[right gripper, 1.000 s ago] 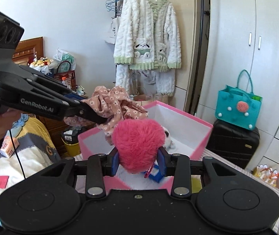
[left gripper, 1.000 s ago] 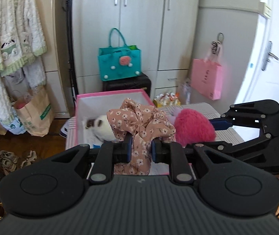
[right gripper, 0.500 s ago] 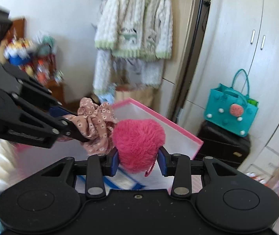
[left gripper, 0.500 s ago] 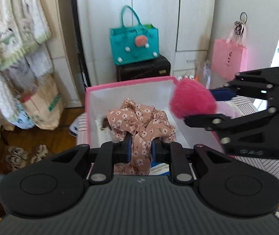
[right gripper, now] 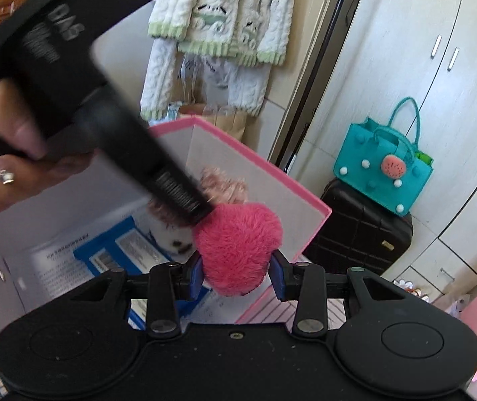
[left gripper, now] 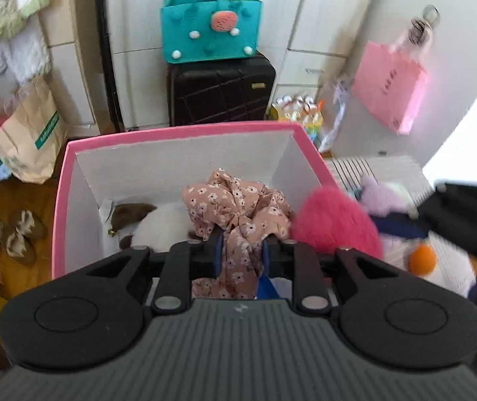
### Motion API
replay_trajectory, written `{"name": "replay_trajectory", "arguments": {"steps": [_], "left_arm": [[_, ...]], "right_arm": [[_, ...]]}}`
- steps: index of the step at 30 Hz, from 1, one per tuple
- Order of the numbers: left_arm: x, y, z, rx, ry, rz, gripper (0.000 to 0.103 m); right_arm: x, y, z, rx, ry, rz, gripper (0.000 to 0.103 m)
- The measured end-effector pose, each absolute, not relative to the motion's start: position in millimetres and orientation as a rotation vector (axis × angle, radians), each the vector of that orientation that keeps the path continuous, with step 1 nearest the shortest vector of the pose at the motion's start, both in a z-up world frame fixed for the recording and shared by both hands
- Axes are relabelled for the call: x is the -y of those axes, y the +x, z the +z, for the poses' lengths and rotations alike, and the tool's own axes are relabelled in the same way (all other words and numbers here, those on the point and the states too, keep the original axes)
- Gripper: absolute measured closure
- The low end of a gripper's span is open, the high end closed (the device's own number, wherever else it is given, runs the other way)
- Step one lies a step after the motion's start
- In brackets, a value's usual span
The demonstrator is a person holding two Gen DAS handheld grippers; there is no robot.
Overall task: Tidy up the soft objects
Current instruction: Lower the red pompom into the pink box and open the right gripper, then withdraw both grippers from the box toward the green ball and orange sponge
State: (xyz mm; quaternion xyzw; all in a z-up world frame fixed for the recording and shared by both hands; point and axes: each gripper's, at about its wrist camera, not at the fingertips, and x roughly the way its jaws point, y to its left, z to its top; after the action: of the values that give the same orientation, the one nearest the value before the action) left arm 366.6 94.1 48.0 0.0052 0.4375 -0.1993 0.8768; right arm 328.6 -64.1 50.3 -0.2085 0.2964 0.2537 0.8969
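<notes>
White wardrobe doors [left gripper: 225, 6] fill the far side of the room, with a fluffy white and green robe [right gripper: 225, 16] hanging to the left of them. Against the wardrobe stands a black suitcase [left gripper: 220, 92] with a teal bag [left gripper: 210, 28] sitting on top of it, and a pink paper bag [left gripper: 389, 90] hangs at the far right. On the wooden floor at the left are a brown paper bag [left gripper: 27, 133] and a pair of slippers [left gripper: 4, 234].

Nearer, an open pink box [left gripper: 178, 130] with white inner walls takes up the middle of both views. Inside it lies a white and brown plush toy [left gripper: 151, 224] at the left, and blue printed packaging [right gripper: 118, 250] covers part of its floor. Just right of the box, on a striped cloth [left gripper: 372, 167], sit a purple plush [left gripper: 385, 197] and a white plush with an orange spot [left gripper: 439, 264].

The left gripper [left gripper: 241, 254] hangs over the box, its jaws narrowly apart and clamped on a bunched floral scrunchie [left gripper: 238, 207], which drapes between and above the fingers. The right gripper [right gripper: 236, 275] is over the box's near right edge, its jaws held wider and pressed into the sides of a fuzzy pink heart pillow [right gripper: 238, 244]. The pillow touches the scrunchie on its right side. A hand [right gripper: 7, 167] wearing a ring grips the left gripper's handle.
</notes>
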Motion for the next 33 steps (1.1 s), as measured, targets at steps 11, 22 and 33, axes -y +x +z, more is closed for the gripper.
{"name": "replay_trajectory", "arguments": {"steps": [11, 22, 33], "left_arm": [[-109.2, 353.9, 59.1, -0.873, 0.042, -0.334, 0.049], [-122.5, 317.2, 83.0, -0.74, 0.082, -0.334, 0.049], [-126.6, 283.8, 79.9, -0.763, 0.065, -0.306, 0.049]], "right_arm": [[54.9, 347.1, 46.1, -0.743, -0.385, 0.648, 0.059], [24.2, 341.5, 29.4, -0.826, -0.468, 0.711, 0.057], [71.0, 292.8, 58.9, -0.71, -0.2, 0.652, 0.039]]}}
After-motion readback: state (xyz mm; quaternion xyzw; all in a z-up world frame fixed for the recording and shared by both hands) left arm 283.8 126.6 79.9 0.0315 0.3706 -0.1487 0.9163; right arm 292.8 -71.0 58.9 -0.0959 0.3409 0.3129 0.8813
